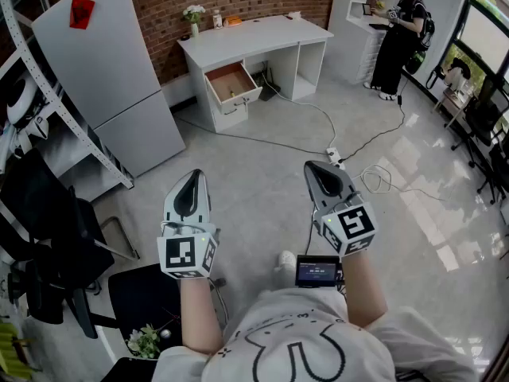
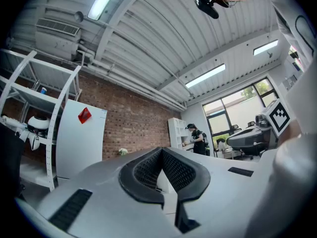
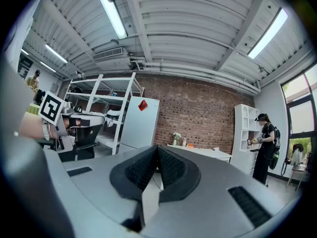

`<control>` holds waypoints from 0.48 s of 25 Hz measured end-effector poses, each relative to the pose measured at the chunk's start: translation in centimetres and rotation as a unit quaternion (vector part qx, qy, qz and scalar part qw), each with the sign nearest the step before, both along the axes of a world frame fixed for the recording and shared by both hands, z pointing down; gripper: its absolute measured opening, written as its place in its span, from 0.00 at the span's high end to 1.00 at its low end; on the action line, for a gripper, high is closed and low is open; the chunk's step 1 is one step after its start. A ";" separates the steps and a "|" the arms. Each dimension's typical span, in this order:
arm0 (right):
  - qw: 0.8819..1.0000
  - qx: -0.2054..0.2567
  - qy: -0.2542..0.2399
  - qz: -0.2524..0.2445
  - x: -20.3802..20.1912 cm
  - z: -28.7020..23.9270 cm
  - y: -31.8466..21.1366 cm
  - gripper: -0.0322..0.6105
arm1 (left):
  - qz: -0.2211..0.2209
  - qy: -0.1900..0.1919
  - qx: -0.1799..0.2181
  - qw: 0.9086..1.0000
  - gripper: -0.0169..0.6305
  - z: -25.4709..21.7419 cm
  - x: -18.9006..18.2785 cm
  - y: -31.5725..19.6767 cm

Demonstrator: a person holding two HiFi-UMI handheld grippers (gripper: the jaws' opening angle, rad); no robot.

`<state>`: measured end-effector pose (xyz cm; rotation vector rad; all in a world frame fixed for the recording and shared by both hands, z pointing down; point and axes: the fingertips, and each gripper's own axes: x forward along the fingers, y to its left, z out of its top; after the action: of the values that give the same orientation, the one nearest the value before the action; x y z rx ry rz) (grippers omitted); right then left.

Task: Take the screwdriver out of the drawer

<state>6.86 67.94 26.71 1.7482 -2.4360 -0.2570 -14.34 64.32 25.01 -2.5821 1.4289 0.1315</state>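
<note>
The right gripper (image 1: 318,172) and left gripper (image 1: 193,183), both shut and empty, sit well short of the open drawer (image 1: 233,84) ahead under the desk (image 1: 262,34), slightly nearer the left; any screwdriver inside is too small to see

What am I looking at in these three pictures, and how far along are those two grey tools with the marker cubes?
There is no robot arm here. A person holds a two-jaw tool in each hand. The head view looks down from a camera on the person's head, and in it the left gripper and right gripper point out over the floor. The other two pictures come from a camera riding on each gripper, looking along its jaws. Both pairs of jaws are shut and hold nothing. Across the room stands a white desk with its drawer pulled open, well away from both grippers. What lies inside it is too small to tell. A small vase of flowers stands on the desk.
</note>
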 end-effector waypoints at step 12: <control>1.000 -0.020 -0.014 0.005 0.8 2.1 -5.8 0.92 | -0.017 -0.007 -0.014 1.000 0.97 1.1 -0.6 -5.0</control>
<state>7.69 62.13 28.83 1.7585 -2.4322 -0.1820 -14.91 59.28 26.07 -2.5733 1.4802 0.0901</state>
